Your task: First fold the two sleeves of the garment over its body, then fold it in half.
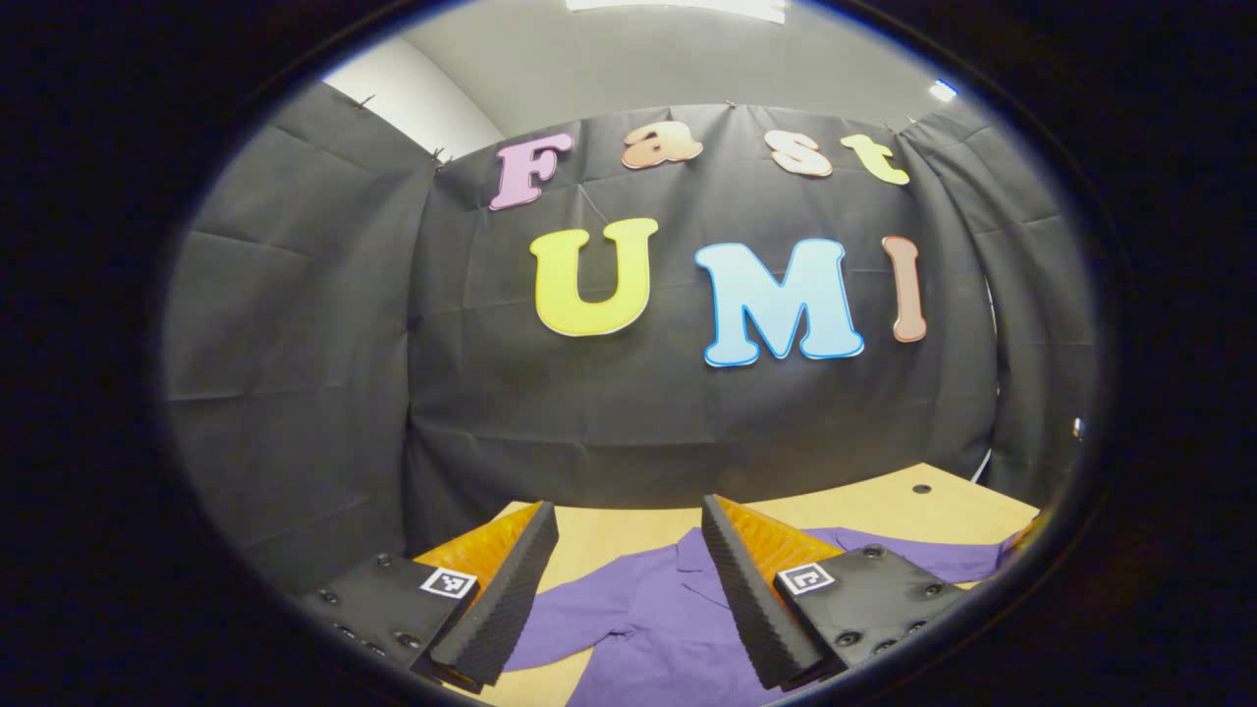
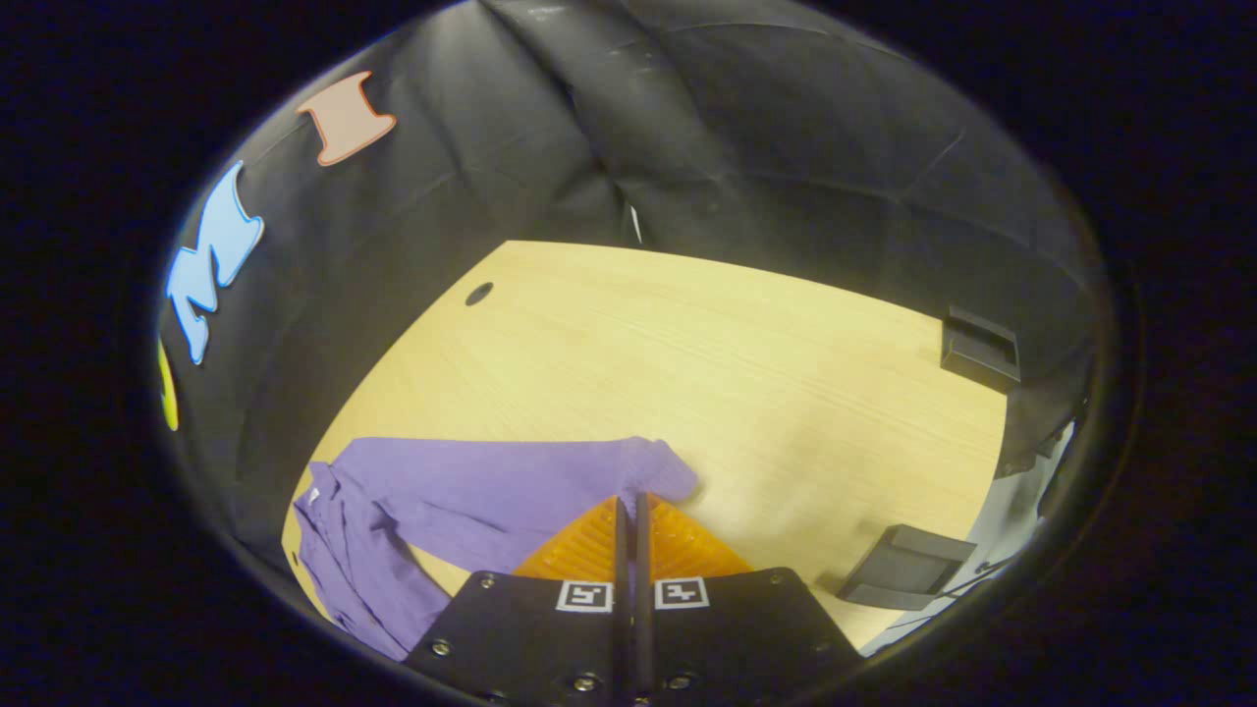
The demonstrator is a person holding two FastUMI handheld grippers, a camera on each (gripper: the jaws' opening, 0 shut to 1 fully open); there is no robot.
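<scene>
Purple shirt point(image 1: 648, 619) low in left view on table point(image 1: 884, 511), sleeve point(image 2: 511, 486) spread outward. Left gripper point(image 1: 628, 589) wide, above collar. Right gripper point(image 2: 631, 511) pinched together at sleeve cuff; grip unclear. Risk: thin cloth slips, fold skews.

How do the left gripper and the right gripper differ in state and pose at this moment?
The left gripper has its fingers spread wide, while the right gripper has its fingers closed together. The left gripper looks level toward the booth wall, above the purple garment; the right gripper tilts down toward the table, its tips at the end of a sleeve. Whether cloth is pinched there cannot be told. Both are near the same garment.
</scene>
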